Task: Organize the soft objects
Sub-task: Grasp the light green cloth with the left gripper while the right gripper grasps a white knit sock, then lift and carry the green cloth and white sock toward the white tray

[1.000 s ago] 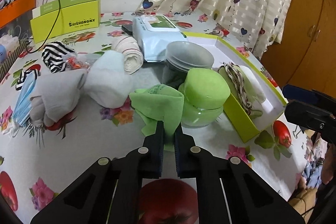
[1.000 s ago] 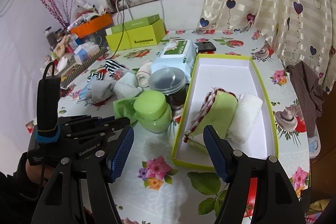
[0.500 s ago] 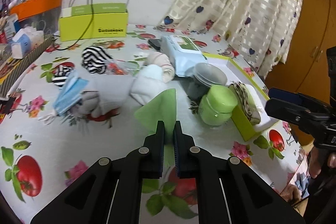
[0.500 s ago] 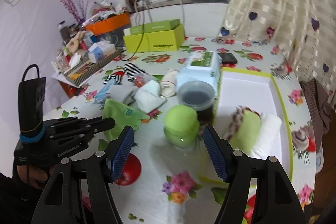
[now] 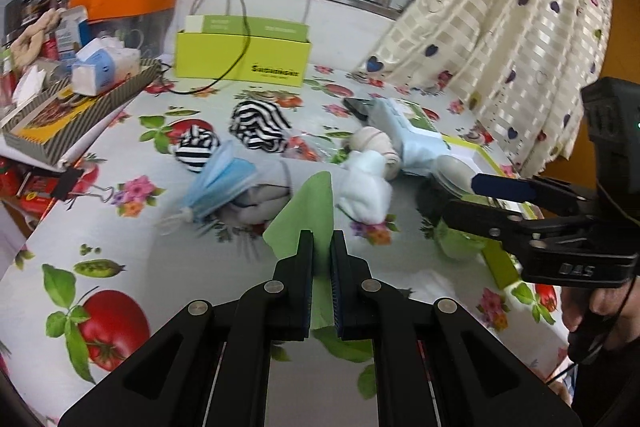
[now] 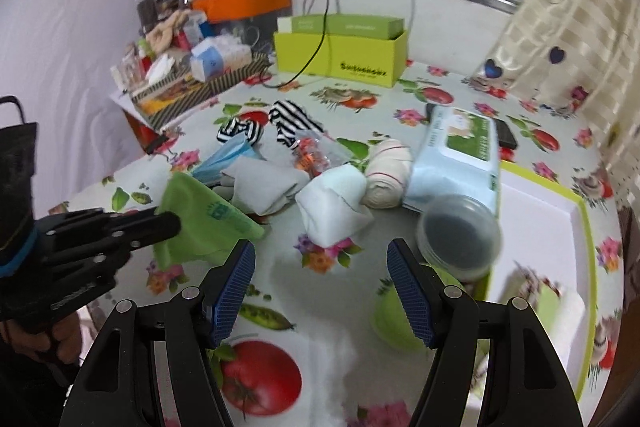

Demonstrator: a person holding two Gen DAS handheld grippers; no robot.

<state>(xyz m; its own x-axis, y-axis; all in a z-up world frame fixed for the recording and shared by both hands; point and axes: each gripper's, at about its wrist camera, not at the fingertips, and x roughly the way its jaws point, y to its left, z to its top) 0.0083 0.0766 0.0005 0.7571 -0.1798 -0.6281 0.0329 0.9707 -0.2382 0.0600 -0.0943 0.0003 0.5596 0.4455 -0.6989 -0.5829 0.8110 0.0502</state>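
My left gripper is shut on a light green cloth, which hangs from its pads above the flowered tablecloth. From the right wrist view the same green cloth and the left gripper sit at the left. My right gripper is open with nothing between its blue pads, over the table in front of a white folded cloth. Beside that lie a grey cloth, a cream roll, striped socks and a blue face mask. A lime-rimmed white box at the right holds folded cloths.
A pack of wipes, a grey lidded tub and a green jar stand beside the box. A lime carton and a cluttered striped tray are at the back. A curtain hangs at the right.
My left gripper has drawn the green cloth back and leftward, away from the green jar, and raised it. My right gripper has swung left from above the box to the middle of the table.
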